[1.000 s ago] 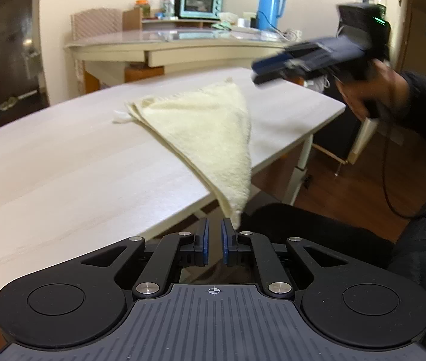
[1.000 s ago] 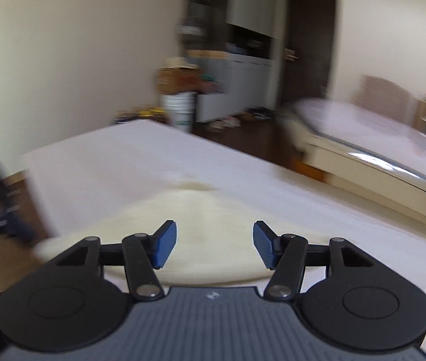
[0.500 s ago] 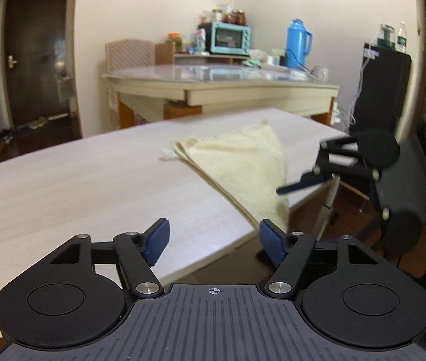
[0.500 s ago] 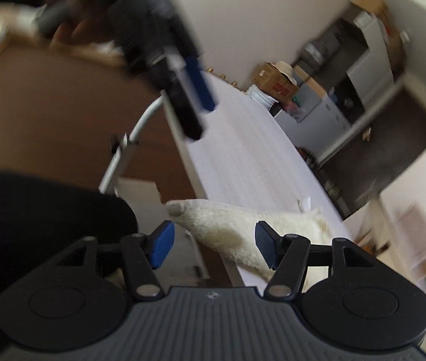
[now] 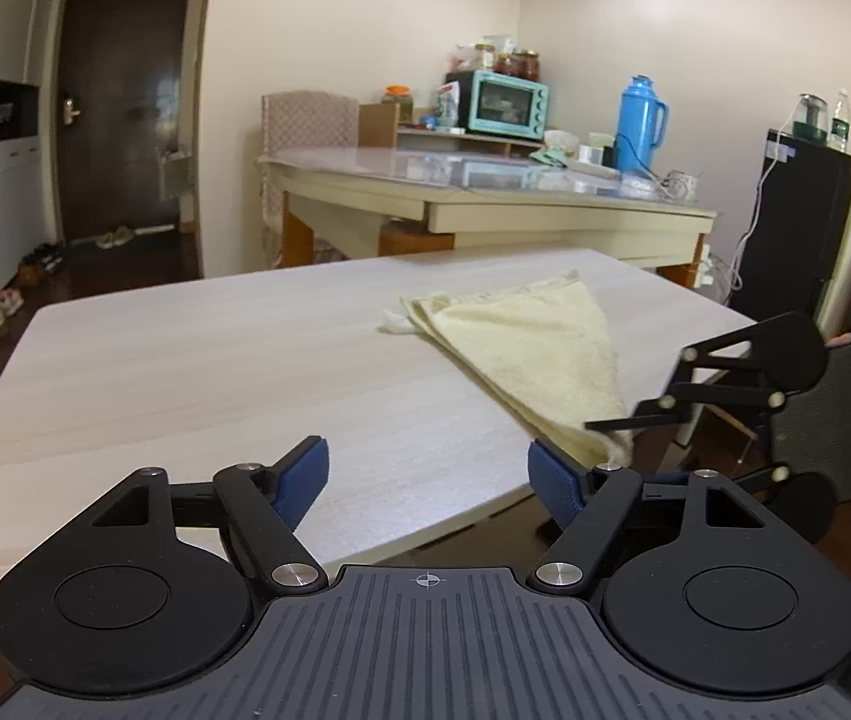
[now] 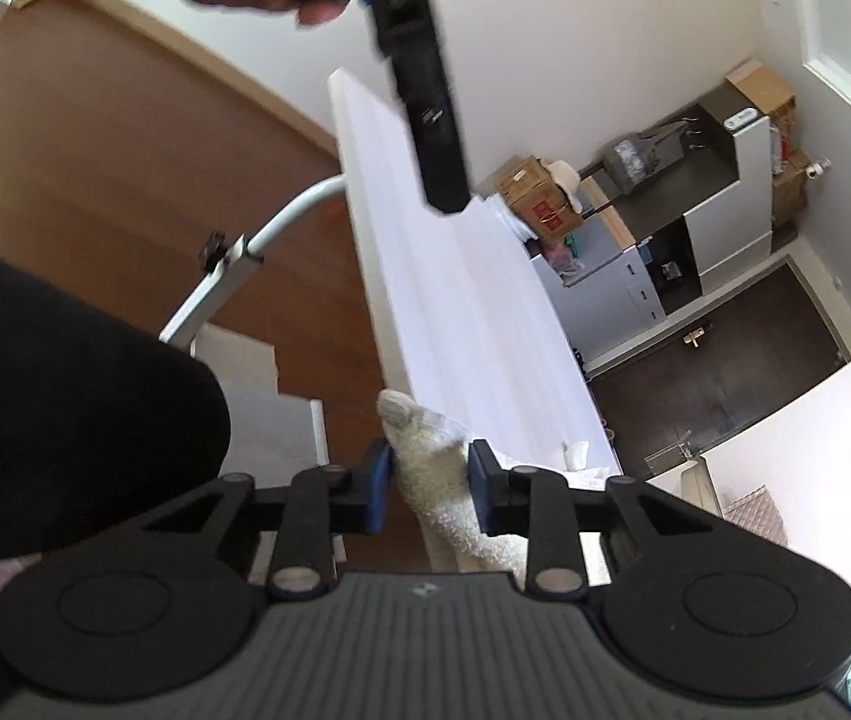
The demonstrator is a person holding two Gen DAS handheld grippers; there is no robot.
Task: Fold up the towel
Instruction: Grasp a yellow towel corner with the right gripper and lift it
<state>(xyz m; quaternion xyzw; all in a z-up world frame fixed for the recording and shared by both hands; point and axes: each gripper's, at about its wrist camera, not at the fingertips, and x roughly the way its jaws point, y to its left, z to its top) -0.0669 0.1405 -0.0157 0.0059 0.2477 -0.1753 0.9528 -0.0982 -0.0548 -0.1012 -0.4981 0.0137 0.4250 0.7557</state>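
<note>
A pale yellow towel (image 5: 533, 348) lies folded in a triangle on the light wooden table (image 5: 185, 372), its tip hanging over the near right edge. My left gripper (image 5: 428, 468) is open over the table's front edge, nothing between its blue pads, and the jaws are still opening. My right gripper (image 5: 602, 423) reaches in sideways from the right at the towel's tip. In the right wrist view the towel's tip (image 6: 407, 414) fills the gap of the right gripper (image 6: 428, 480), whose jaws are closing with the pads pressing on it. The left gripper (image 6: 446, 192) hangs above the table (image 6: 455, 300).
Behind stands a second table (image 5: 485, 204) with a teal toaster oven (image 5: 500, 102) and a blue flask (image 5: 638, 120). A black fridge (image 5: 797, 222) is at the right, a dark door (image 5: 119, 102) at the back left. A dark-clothed leg (image 6: 65, 390) sits beside the table edge.
The left gripper let go of the towel's hanging tip, opened wide and drew back. The right gripper swung down from above the table, rolled on its side and closed on that tip.
</note>
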